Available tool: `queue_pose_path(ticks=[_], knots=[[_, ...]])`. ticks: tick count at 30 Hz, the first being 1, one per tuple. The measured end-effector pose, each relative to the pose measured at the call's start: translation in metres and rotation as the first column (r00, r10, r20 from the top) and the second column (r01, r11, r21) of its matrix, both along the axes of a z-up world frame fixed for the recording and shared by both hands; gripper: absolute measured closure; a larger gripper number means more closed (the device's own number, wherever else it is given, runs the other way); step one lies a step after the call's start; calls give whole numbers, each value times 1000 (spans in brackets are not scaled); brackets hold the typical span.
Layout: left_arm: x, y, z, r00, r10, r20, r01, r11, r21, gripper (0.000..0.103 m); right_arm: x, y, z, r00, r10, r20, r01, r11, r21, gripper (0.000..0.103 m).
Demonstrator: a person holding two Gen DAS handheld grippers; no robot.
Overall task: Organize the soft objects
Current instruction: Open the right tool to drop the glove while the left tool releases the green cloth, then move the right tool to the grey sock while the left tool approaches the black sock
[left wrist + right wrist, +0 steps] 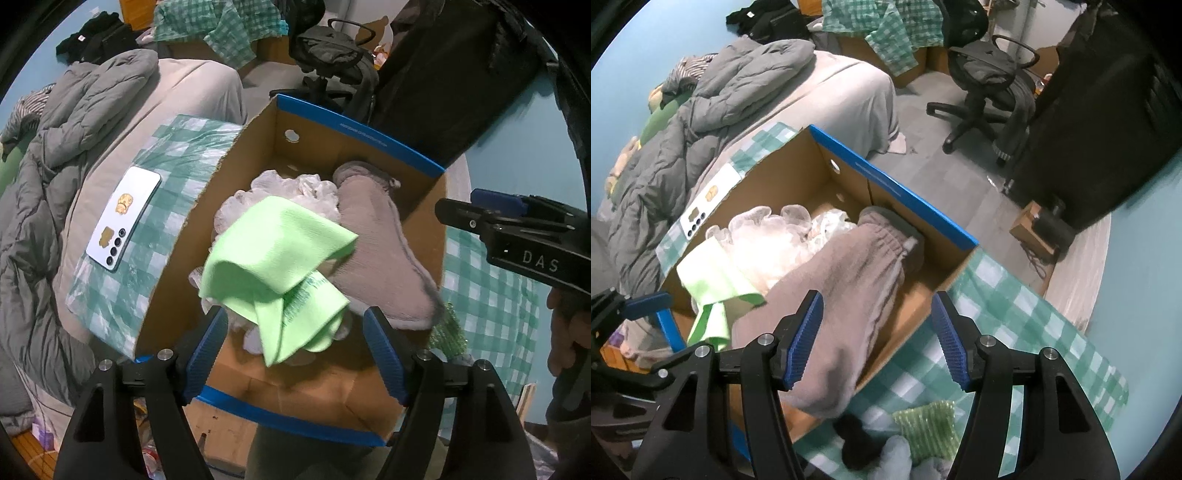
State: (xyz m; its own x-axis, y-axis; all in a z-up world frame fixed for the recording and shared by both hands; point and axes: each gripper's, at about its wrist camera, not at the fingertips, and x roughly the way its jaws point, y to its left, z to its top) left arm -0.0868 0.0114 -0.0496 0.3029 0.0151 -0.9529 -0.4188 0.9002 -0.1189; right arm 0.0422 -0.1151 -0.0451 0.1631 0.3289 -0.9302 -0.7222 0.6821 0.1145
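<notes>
A cardboard box with a blue rim stands on a checked cloth on the bed. In it lie a light green cloth, crumpled white plastic bags and a grey-brown garment that hangs over the box's near wall. My left gripper is open above the green cloth, and its pads do not press on it. My right gripper is open above the grey-brown garment, holding nothing.
A white phone lies on the checked cloth left of the box. Green bubble wrap, a black soft item and a pale blue soft item lie in front of the box. A grey duvet and an office chair are nearby.
</notes>
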Motion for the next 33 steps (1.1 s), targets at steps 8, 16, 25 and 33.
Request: queue_pose_path(ticks=[8, 16, 25, 33], knots=[[0, -25, 9, 999, -46, 5, 46, 999, 26, 26, -6, -28, 2, 1000, -27, -16, 27, 1000, -2, 42], [6, -52, 11, 995, -100, 6, 100, 995, 15, 26, -4, -63, 5, 996, -88, -32, 88, 996, 4, 42], [19, -82, 11, 986, -169, 9, 168, 986, 17, 26, -1, -103, 9, 986, -161, -37, 161, 987, 4, 41], [27, -111, 7, 974, -226, 4, 226, 974, 2, 26, 0, -141, 4, 975, -218, -51, 217, 976, -10, 41]])
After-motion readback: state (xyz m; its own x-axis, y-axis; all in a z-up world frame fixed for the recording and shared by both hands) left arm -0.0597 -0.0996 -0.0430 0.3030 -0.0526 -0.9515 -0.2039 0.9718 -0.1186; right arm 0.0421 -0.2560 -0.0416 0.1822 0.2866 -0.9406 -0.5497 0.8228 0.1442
